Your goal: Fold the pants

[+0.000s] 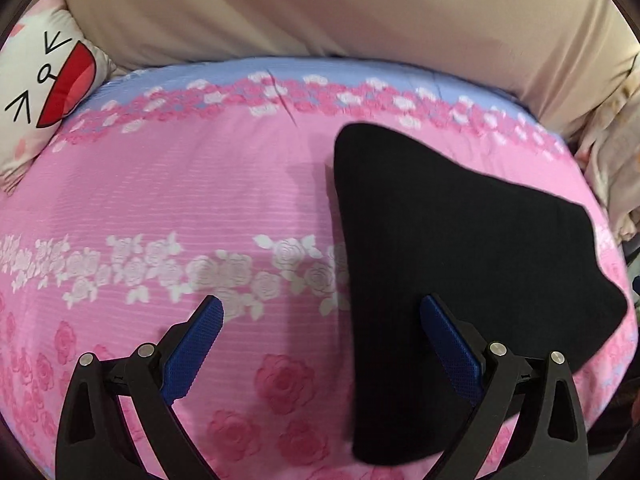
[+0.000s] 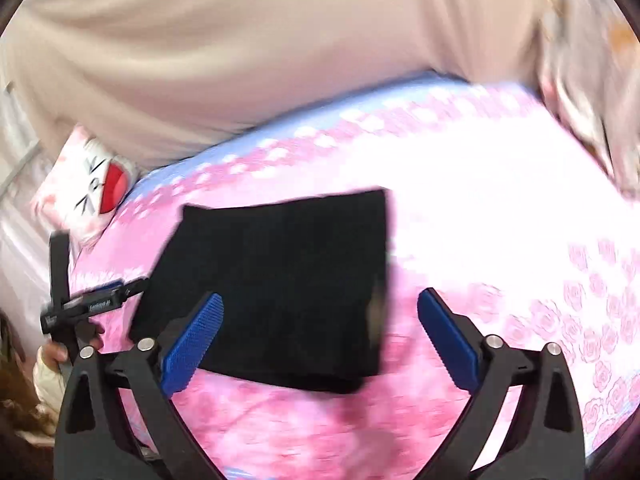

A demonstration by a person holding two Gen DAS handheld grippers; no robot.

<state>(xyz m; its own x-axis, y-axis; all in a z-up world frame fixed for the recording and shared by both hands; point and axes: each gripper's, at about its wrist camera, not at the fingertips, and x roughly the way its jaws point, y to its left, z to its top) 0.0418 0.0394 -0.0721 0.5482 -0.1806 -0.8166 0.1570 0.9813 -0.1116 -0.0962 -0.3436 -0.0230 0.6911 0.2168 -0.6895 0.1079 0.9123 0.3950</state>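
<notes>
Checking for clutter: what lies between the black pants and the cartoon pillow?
Only bare pink floral bedsheet between black pants and pillow, in the left wrist view.

The pants (image 1: 460, 240) are seen as a matt black cloth, soft and without sheen; the bedsheet (image 1: 160, 200) beneath is shown as a smooth printed cloth in pink with roses, faintly ribbed in fine lines; the beige curtain (image 1: 320, 8) behind is made of a smooth fabric with a slight sheen, and the cartoon pillow (image 1: 44, 80) is covered in printed cloth. The left gripper (image 1: 322, 314) and right gripper (image 2: 320, 308) are built of matt black plastic with shiny metal pins; their pads (image 1: 200, 344) are faced in blue, finely dimpled, rough-looking material.
</notes>
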